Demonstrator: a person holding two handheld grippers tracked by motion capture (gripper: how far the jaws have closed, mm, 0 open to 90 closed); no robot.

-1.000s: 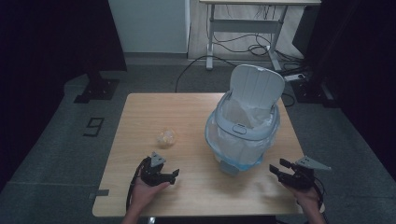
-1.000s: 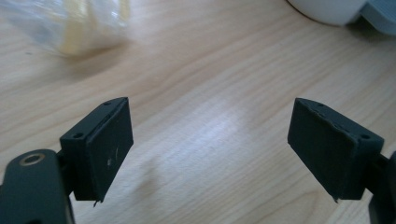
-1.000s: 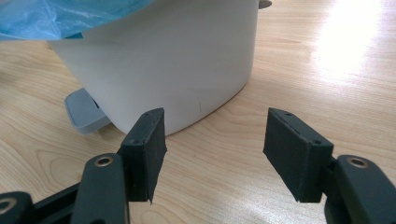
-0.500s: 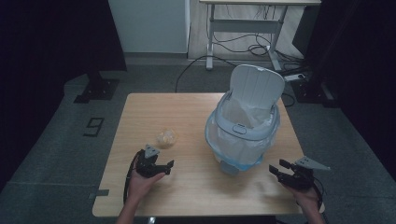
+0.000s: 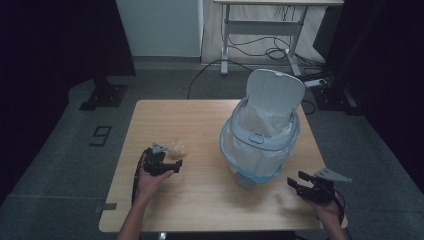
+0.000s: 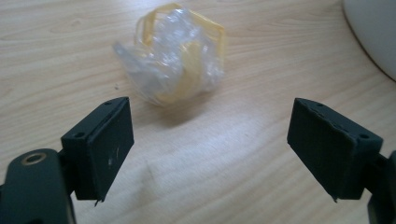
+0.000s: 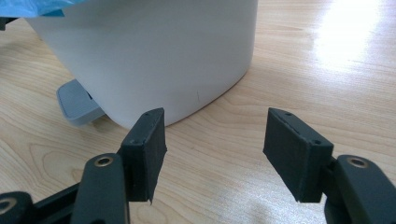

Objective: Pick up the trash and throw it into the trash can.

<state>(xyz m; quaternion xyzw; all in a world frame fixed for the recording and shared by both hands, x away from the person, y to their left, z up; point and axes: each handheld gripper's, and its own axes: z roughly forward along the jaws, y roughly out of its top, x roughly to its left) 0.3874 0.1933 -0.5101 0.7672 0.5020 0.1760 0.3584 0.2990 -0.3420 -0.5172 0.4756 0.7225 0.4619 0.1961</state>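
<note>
**Left gripper closes on the crumpled wrapper while the right one waits by the bin**

While the person's right hand rests near the table's near right corner, the right gripper [image 5: 306, 186] sits there with its jaws spread wide, and nothing lies between them. Just ahead of those jaws, in the right gripper view, rises the white wall of the pedal bin [image 7: 154, 56], with its grey foot pedal [image 7: 78, 103] poking out low to the left of the jaws and a fold of blue liner [image 7: 42, 8] hanging over the rim above. From the high view the bin [image 5: 262, 145] stands on the wooden table [image 5: 200, 200] with its lid [image 5: 276, 90] tipped up and open, a pale bag lining the inside.

The left gripper [image 5: 167, 164] is also open wide, empty, with its jaws pointing toward the crumpled clear and yellow wrapper [image 6: 175, 56]. That wrapper lies on the bare wood just beyond the jaw tips, nearer the left jaw than the right, not touching either. Off to the far right of this gripper's view curves the bin's white side [image 6: 373, 32]. Nothing stands between the jaws and the wrapper [image 5: 179, 147].

Compared with a second ago, the left gripper has moved forward from the near table edge to just beside the wrapper. The right gripper, the bin and the wrapper have stayed where they were.
</note>
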